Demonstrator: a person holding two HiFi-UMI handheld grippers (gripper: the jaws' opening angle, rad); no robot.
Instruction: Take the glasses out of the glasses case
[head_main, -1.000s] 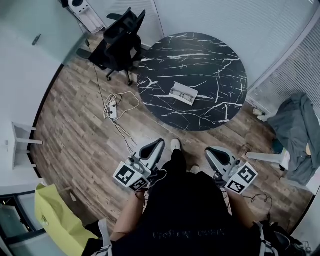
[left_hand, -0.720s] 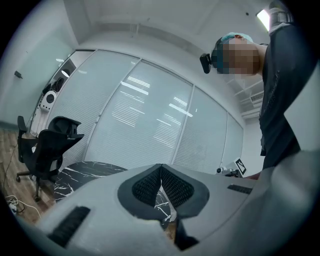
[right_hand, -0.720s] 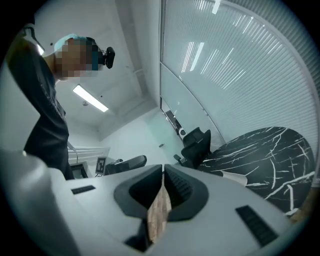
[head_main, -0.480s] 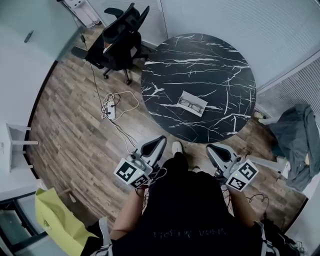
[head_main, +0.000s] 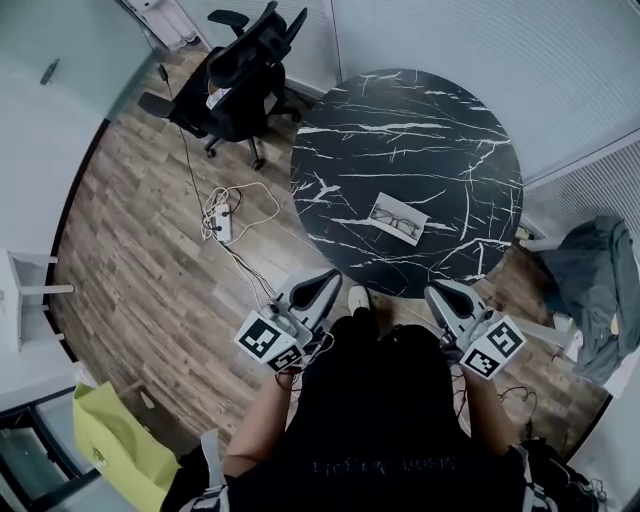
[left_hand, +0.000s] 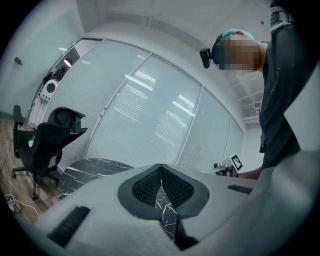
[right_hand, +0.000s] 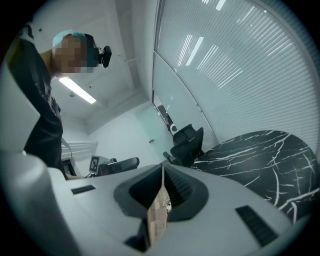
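Observation:
An open light-coloured glasses case (head_main: 384, 209) lies on the round black marble table (head_main: 450, 130), toward its near edge, with dark-framed glasses (head_main: 402, 223) inside it. Both grippers hang low by the person's body, short of the table and well apart from the case. My left gripper (head_main: 326, 283) points at the table's near left rim, its jaws closed together and empty (left_hand: 161, 170). My right gripper (head_main: 441, 293) is below the table's near edge, jaws likewise shut with nothing held (right_hand: 162, 172). Neither gripper view shows the case; each shows only part of the tabletop (left_hand: 95, 167) (right_hand: 260, 150).
A black office chair (head_main: 235, 70) stands left of the table. A power strip with cables (head_main: 222, 220) lies on the wooden floor. Grey cloth (head_main: 590, 280) is draped at the right. A yellow-green bag (head_main: 115, 440) sits at the lower left.
The table and case have drawn closer to the person and shifted right in the head view. Both grippers stay shut and low by the body.

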